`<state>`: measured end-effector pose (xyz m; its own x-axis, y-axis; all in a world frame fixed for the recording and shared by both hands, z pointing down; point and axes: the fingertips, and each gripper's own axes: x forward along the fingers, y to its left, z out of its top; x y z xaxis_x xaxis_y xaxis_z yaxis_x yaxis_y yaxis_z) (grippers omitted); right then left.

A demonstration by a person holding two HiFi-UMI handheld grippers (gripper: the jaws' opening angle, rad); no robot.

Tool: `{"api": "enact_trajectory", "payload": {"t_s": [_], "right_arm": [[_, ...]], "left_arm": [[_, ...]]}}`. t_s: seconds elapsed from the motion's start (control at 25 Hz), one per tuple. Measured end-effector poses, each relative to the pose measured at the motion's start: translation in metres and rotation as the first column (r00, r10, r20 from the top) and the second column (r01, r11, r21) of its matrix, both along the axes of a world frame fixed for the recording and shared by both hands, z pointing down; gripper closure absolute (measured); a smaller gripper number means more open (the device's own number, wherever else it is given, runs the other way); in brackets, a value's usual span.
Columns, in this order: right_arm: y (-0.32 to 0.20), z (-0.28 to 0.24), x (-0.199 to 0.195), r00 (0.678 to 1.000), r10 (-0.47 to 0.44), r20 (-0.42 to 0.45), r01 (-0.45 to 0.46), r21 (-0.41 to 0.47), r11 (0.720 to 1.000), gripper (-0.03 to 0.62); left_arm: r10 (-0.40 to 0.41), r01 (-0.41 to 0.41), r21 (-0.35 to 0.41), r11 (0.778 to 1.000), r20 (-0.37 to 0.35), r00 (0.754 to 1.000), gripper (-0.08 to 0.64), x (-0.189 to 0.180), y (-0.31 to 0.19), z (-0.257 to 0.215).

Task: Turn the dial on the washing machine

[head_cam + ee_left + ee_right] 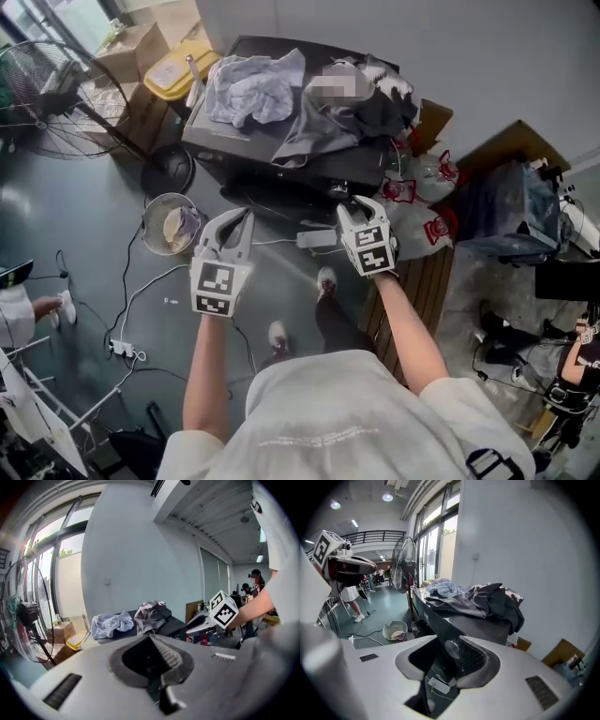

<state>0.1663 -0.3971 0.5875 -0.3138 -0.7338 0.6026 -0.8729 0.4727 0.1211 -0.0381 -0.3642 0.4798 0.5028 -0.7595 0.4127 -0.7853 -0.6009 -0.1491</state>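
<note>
Spread apart, the jaws of the right gripper [447, 637] frame the dial [452, 648], a small round knob with a silvery, glassy face. It shows in the gap, close beside the black ribbed pad [474, 658] of the right-hand jaw and clear of the other jaw. Neither pad clamps it, and whether the ribbed one touches it I cannot tell. The dial sits on the glossy black front panel of the washing machine [440, 620], toward the panel's right end, where pale digits also show.

From the head view the right gripper [358, 202] points at the machine's front edge near its right corner, hiding the dial. The left gripper [239, 217] hangs below the front edge, left of the other and apart from the washing machine [234, 141]. In its own view the left gripper [150, 638] has its jaws together in a point, nothing between them. Both are smooth white plastic shells with dark padded linings.

On the machine's flat dark top lie crumpled clothes: a pale blue-grey cloth [253, 89] toward the left edge and dark grey garments [328, 127] draped toward the right. On the shiny dark floor [84, 244] beside the machine's left front corner stand a round wire-mesh basket [172, 223] and a wire-caged fan [47, 94].
</note>
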Motion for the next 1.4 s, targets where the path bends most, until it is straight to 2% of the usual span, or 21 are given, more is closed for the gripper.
{"api": "enact_trajectory", "payload": {"t_s": [0.2, 0.36, 0.56, 0.64, 0.84, 1.4], "right_arm": [[-0.020, 0.042, 0.003, 1.000, 0.031, -0.002, -0.031, -0.079, 0.996, 0.450], [-0.029, 0.065, 0.007, 0.998, 0.045, -0.042, -0.050, -0.127, 0.991, 0.434], [-0.041, 0.083, 0.017, 0.992, 0.078, -0.100, -0.090, -0.124, 0.988, 0.439], [-0.044, 0.086, 0.020, 0.990, 0.096, -0.101, -0.107, -0.113, 0.988, 0.492], [-0.043, 0.087, 0.023, 0.990, 0.118, -0.083, -0.126, -0.096, 0.987, 0.506], [-0.041, 0.099, 0.029, 0.984, 0.176, -0.016, -0.176, -0.165, 0.970, 0.514]], "left_arm": [[-0.021, 0.022, -0.067, 0.998, 0.014, 1.000, 0.543, 0.003, -0.010, 0.033], [-0.046, 0.048, -0.104, 0.993, 0.019, 0.999, 0.543, 0.001, -0.011, 0.048], [-0.055, 0.058, -0.138, 0.989, 0.030, 0.998, 0.543, -0.002, -0.012, 0.063], [-0.047, 0.052, -0.148, 0.988, 0.037, 0.998, 0.543, -0.001, -0.011, 0.068], [-0.030, 0.036, -0.151, 0.988, 0.041, 0.999, 0.543, 0.004, -0.015, 0.071], [-0.047, 0.051, -0.160, 0.986, 0.031, 0.998, 0.543, -0.003, -0.015, 0.074]]}}
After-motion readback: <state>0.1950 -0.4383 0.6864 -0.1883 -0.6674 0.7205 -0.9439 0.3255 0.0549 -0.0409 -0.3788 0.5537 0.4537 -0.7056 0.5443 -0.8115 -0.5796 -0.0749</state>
